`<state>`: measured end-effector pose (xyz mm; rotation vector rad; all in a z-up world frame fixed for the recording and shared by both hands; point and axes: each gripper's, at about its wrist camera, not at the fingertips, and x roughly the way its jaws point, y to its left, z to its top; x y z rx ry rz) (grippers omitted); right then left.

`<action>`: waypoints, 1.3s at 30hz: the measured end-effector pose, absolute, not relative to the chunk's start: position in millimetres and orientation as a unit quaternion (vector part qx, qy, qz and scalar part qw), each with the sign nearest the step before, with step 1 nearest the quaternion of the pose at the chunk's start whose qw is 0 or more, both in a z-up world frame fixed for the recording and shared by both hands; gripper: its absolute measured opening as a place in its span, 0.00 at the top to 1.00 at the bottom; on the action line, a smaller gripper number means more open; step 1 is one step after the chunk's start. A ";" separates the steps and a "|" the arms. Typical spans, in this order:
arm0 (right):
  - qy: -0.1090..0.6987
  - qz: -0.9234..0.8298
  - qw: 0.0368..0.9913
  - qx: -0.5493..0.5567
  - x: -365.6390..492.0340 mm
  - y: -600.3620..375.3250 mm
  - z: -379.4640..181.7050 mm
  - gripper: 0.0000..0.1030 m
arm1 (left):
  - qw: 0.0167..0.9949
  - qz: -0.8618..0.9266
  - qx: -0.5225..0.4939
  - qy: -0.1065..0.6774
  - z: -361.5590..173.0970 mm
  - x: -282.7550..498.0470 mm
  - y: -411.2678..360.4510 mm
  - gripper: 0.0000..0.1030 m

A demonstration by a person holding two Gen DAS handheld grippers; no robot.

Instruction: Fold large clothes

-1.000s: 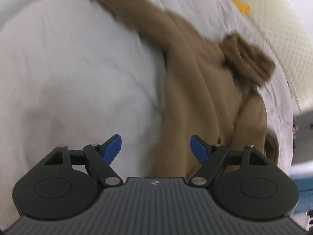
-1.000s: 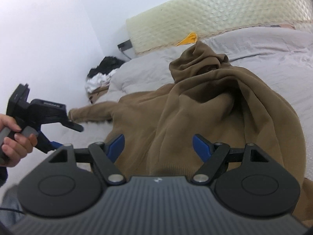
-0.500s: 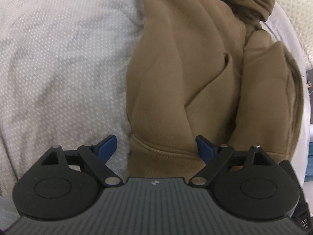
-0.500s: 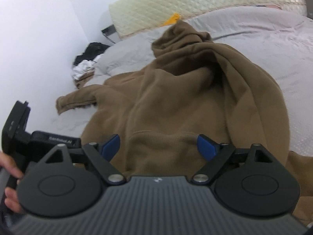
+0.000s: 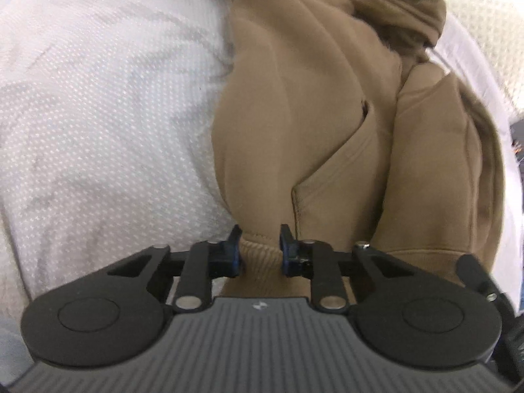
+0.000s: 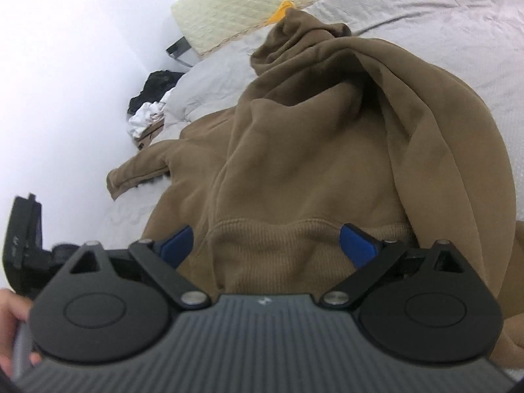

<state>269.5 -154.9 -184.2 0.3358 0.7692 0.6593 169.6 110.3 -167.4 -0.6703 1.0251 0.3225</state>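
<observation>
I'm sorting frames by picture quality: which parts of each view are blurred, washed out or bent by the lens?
Left wrist view: mostly sharp on the hoodie, its hem pinched in the closing left claw; the bedsheet curves at the edges. Right wrist view: the wall is washed out, the hood slightly soft, corners bowed.

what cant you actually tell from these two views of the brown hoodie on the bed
- Hoodie hem below the left gripper: left wrist view, covered by the gripper body; its jaws are closing on the ribbed hem.
- Hoodie's right sleeve end: right wrist view, folded under its own cloth.
- Dark and white pile by the wall: right wrist view, too small to identify.
- Hand on the left gripper: right wrist view, cut off by the edge.
</observation>
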 end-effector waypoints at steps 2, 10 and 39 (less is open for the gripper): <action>0.366 0.322 0.863 0.136 267.4 -148.7 -184.2 0.04 | 0.815 0.149 -0.306 0.469 -165.8 170.0 113.3 0.80; 0.341 0.289 0.894 -0.017 251.4 -114.0 -191.3 0.48 | 0.846 0.133 -0.258 0.448 -142.3 165.6 107.8 0.86; 0.429 0.138 0.838 0.308 290.1 -264.1 -205.0 0.88 | 0.806 0.190 -0.267 0.492 -144.2 163.8 167.6 0.56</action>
